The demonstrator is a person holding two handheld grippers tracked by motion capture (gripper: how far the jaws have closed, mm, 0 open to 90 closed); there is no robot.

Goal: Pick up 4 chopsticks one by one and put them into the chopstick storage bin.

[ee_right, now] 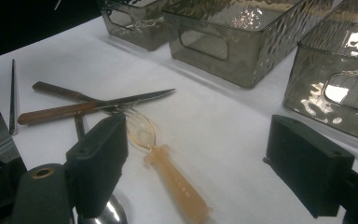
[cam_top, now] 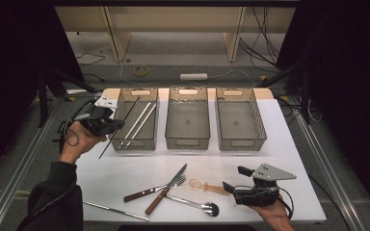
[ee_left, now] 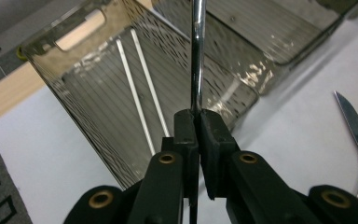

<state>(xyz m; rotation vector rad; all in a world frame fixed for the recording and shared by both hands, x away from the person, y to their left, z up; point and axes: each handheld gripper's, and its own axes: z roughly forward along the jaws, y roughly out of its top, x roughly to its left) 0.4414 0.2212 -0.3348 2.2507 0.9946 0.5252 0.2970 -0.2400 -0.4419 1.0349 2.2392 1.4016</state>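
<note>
On the handle of the translucent amber plastic spoon [ee_right: 165, 161] there is some embossed lettering, but it is too small to read. That spoon is lying on the white table [cam_top: 270, 159], just in front of the right gripper [cam_top: 232, 179], between its two black jaws in the right gripper view.

Over to the bins: three smoky, see-through plastic bins are sitting in a row at the far side of the table. The left bin [cam_top: 136, 118] is holding two pale chopsticks [cam_top: 138, 124], lying side by side along its floor. The middle bin [cam_top: 188, 118] and the right bin [cam_top: 239, 119] are showing nothing inside.

The left gripper [cam_top: 120, 124] is clamping a dark metal chopstick [ee_left: 196, 56], jaws pressed tight on it about midway along. The stick is slanting across the near left corner of the left bin, its upper end over the bin and its lower end hanging off toward the table.

The right gripper is sitting low at the near right of the table, jaws standing wide apart, gripping nothing.

On the table near the front: a wooden-handled knife [cam_top: 166, 188] is crossing a wooden-handled fork [cam_top: 151, 190], a metal spoon [cam_top: 200, 205] lies beside them, and a second metal chopstick [cam_top: 115, 211] is lying at the near left edge.
</note>
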